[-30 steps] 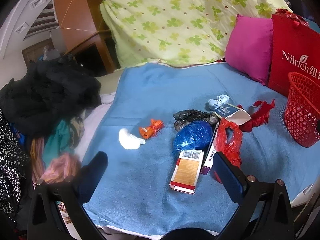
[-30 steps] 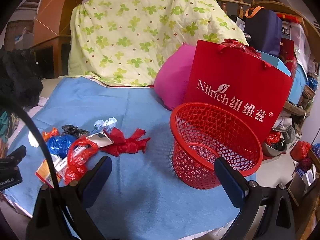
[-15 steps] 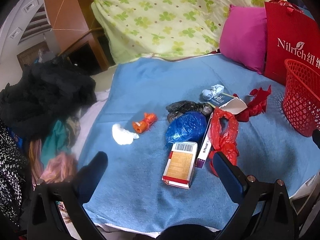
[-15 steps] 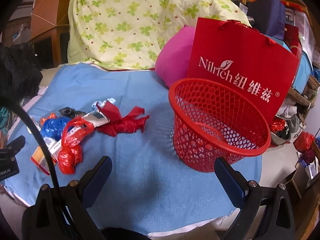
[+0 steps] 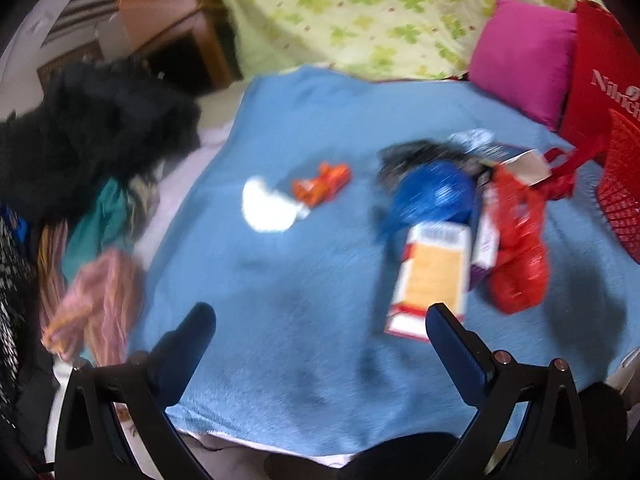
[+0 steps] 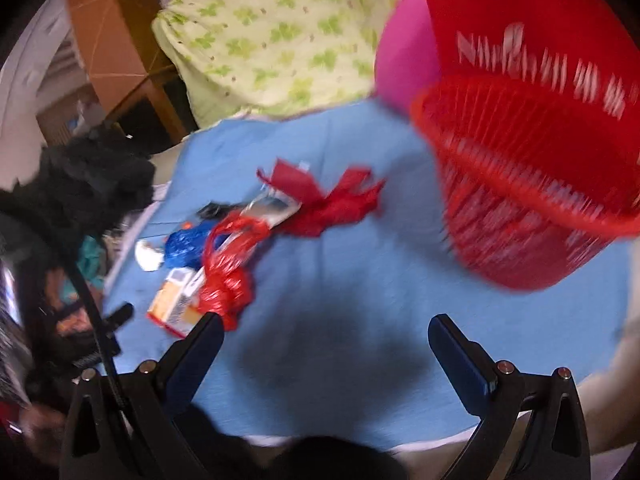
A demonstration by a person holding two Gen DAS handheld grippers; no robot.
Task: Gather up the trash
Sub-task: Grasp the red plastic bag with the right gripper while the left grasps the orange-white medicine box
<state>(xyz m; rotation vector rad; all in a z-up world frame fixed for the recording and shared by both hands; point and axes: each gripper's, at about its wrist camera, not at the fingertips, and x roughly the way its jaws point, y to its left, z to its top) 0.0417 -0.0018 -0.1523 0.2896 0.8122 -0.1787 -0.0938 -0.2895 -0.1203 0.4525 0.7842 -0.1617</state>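
Observation:
Trash lies scattered on the blue blanket [image 5: 288, 320]: a white tissue [image 5: 266, 210], an orange wrapper [image 5: 322, 186], a blue plastic bag [image 5: 434, 196], a black bag [image 5: 412, 156], an orange-and-white carton [image 5: 432, 276], a red plastic bag [image 5: 518, 248] and red torn paper [image 6: 332, 204]. The red mesh basket [image 6: 528, 184] stands at the right. My left gripper [image 5: 320, 344] is open above the blanket's near part, short of the carton. My right gripper [image 6: 326, 350] is open over bare blanket, left of the basket. Both views are motion-blurred.
A green floral quilt [image 5: 380, 12] and a pink pillow [image 5: 524, 60] lie at the back. A red paper gift bag [image 6: 520, 20] stands behind the basket. Black clothing [image 5: 88, 132] and coloured clothes [image 5: 100, 300] pile up at the left. A wooden post [image 6: 108, 40] rises behind.
Both grippers have moved forward and lower over the blanket. The trash and basket look larger and closer. The right view has swung left, with the basket now at its upper right.

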